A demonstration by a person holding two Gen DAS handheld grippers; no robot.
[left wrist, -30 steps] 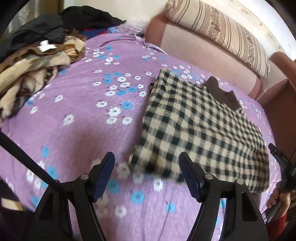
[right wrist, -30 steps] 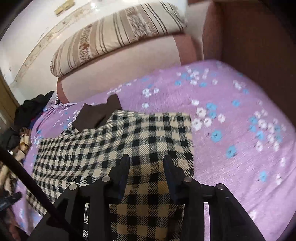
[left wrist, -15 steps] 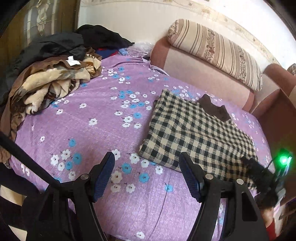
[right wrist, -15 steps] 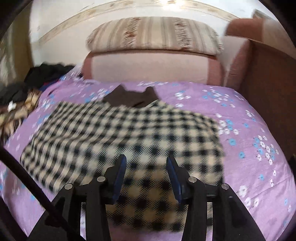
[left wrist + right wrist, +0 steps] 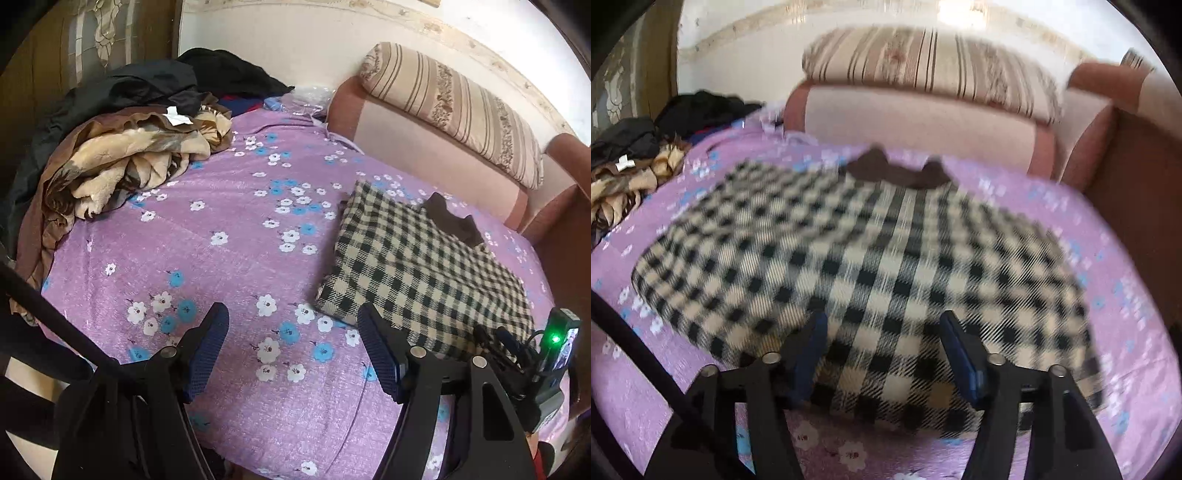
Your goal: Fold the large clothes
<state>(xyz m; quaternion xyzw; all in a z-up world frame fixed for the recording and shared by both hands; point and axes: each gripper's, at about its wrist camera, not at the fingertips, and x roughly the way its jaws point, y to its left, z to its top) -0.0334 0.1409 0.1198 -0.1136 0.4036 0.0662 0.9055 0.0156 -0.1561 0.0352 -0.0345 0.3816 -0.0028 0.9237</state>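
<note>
A folded black-and-cream checked garment (image 5: 417, 269) with a brown collar (image 5: 450, 219) lies flat on the purple flowered bed sheet (image 5: 229, 258). It fills the middle of the blurred right wrist view (image 5: 871, 266). My left gripper (image 5: 291, 343) is open and empty, above the sheet left of the garment's near corner. My right gripper (image 5: 881, 347) is open and empty over the garment's near edge; it also shows at the right edge of the left wrist view (image 5: 517, 354).
A heap of brown, cream and black clothes (image 5: 122, 155) sits at the bed's far left. A pink sofa back (image 5: 424, 147) with a striped bolster (image 5: 454, 110) runs behind. A brown armrest (image 5: 1137, 177) stands at the right.
Both grippers have pulled back from the garment. The right gripper has opened wider. The left view now takes in more of the bed.
</note>
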